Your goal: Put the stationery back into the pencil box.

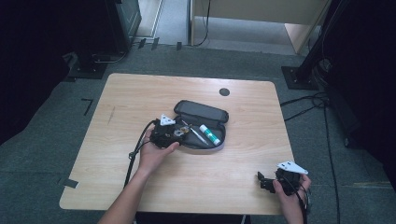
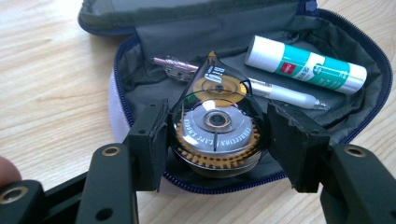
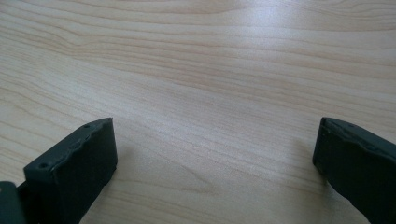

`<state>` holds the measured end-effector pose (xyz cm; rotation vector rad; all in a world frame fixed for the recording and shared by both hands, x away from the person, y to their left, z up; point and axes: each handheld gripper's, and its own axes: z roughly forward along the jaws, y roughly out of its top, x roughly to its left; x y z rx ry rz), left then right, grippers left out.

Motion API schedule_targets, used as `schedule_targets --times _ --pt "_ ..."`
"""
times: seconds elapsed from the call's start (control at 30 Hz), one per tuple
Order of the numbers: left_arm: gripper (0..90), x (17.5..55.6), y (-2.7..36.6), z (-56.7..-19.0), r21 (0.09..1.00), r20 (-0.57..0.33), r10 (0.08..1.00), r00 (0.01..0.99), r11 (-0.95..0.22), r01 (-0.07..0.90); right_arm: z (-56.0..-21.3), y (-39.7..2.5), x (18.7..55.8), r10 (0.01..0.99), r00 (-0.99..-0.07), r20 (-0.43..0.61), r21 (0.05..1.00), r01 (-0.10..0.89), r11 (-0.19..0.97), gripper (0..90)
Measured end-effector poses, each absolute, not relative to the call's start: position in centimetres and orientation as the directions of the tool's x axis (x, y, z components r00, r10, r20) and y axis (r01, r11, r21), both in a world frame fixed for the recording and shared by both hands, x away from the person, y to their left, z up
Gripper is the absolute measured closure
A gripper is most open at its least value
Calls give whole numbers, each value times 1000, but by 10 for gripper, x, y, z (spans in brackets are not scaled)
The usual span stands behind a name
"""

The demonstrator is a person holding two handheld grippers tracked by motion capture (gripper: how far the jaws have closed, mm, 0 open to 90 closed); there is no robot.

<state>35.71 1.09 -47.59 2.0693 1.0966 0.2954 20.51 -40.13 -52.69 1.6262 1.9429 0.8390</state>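
Gripped between the left hand-held gripper's [image 2: 215, 140] black jaws, a correction tape dispenser [image 2: 215, 125] sits over the near edge of the open pencil case [image 2: 140, 60], its tapered tip pointing away toward the case's lid. Behind it, a glue stick [image 2: 306, 64] and pen [image 2: 285, 93] lie crosswise. Right hand-held gripper [image 1: 268, 182] rests open at the surface's [image 1: 140, 93] near right corner, jaws pointing left.

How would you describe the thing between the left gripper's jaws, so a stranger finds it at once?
On the wooden table lies an open dark pencil case. At its near edge, the left gripper holds a correction tape: teardrop-shaped, clear, with yellow wheels inside, unlike the long glue stick and pen.
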Motion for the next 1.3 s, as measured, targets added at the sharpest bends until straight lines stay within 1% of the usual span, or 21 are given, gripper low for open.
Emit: schedule_targets --times 0.33,0.47,0.77,0.9,0.97,1.07,1.23,1.3 --pt "415 360 10 -477 706 -155 784 601 -338 623 -527 -401 205 982 -189 31 710 695 112 0" --pt "384 360 11 -476 712 -165 784 599 -325 622 -527 -401 205 982 -189 30 710 695 111 0" --pt "366 355 15 -470 729 -172 776 606 -314 609 -527 -401 205 982 -189 31 710 695 111 0" --pt "308 352 20 -467 737 -178 780 599 -298 607 -527 -401 205 982 -189 30 710 695 112 0" --pt "241 350 22 -465 738 -176 794 581 -285 612 -527 -401 205 982 -189 30 710 695 112 0" --pt "177 349 27 -464 736 -191 800 568 -266 622 -527 -401 205 982 -188 31 710 695 111 0" --pt "131 345 35 -461 741 -174 810 560 -267 616 -527 -401 205 982 -189 30 710 695 112 0" --pt "82 342 38 -461 740 -163 824 543 -261 619 -527 -401 205 982 -189 31 710 696 112 0"
